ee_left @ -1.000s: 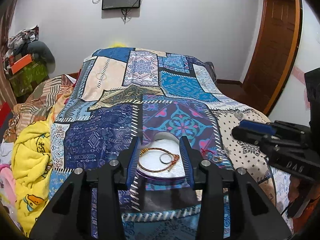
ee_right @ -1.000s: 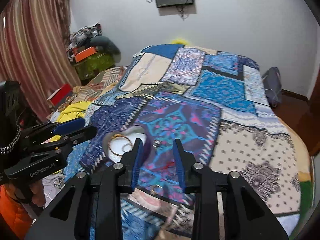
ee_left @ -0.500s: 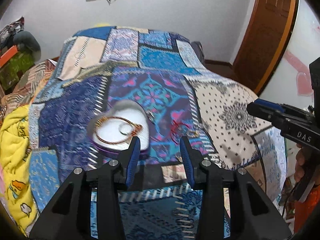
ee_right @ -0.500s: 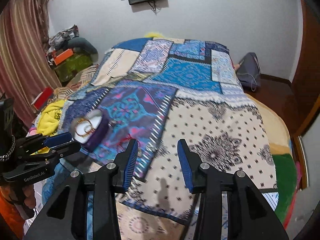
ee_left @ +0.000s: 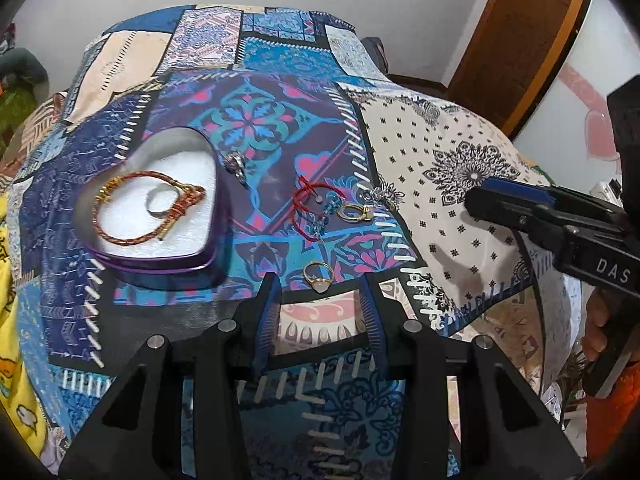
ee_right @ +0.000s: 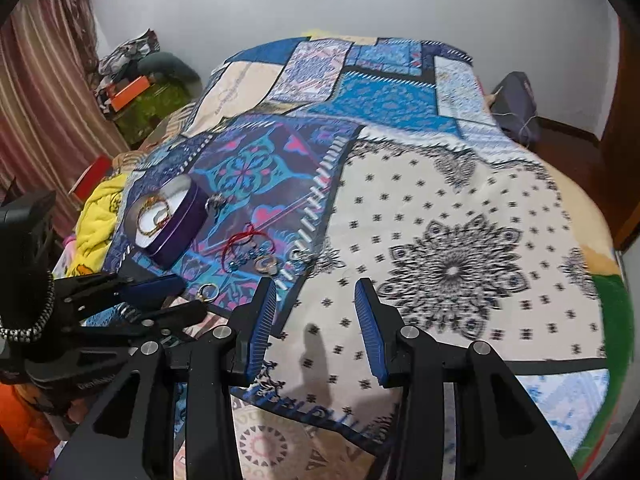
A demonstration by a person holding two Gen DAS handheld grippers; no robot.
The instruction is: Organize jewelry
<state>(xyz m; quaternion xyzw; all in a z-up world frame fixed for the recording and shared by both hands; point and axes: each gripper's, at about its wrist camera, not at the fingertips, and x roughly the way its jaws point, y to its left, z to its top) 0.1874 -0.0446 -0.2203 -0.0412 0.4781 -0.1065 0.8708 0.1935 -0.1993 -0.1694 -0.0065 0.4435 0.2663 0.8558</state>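
A heart-shaped purple tin [ee_left: 160, 266] sits on the patchwork quilt [ee_left: 256, 120], holding an orange braided bracelet [ee_left: 132, 236] and a silver ring [ee_left: 158, 202]. Loose on the quilt to its right lie a silver ring [ee_left: 236, 166], a red string bracelet [ee_left: 306, 200], blue earrings [ee_left: 324, 218] and a gold ring [ee_left: 354, 212]. A gold ring with a pale stone [ee_left: 318, 274] lies between the tips of my open left gripper [ee_left: 319, 285], untouched. My right gripper [ee_right: 316, 286] is open and empty over the white dotted patch [ee_right: 400, 216], to the right of the tin [ee_right: 180, 232].
A yellow blanket [ee_left: 16, 320] is bunched at the bed's left side. A wooden door [ee_left: 520, 40] stands at the right. A clutter pile [ee_right: 136, 88] and a striped curtain [ee_right: 36, 92] are at the far left, a dark bag [ee_right: 516, 104] on the floor beyond the bed.
Both grippers came down closer to the quilt. The left one shifted right, from the tin to the gold ring. The right one swung right onto the white patch, its jaws a little wider.
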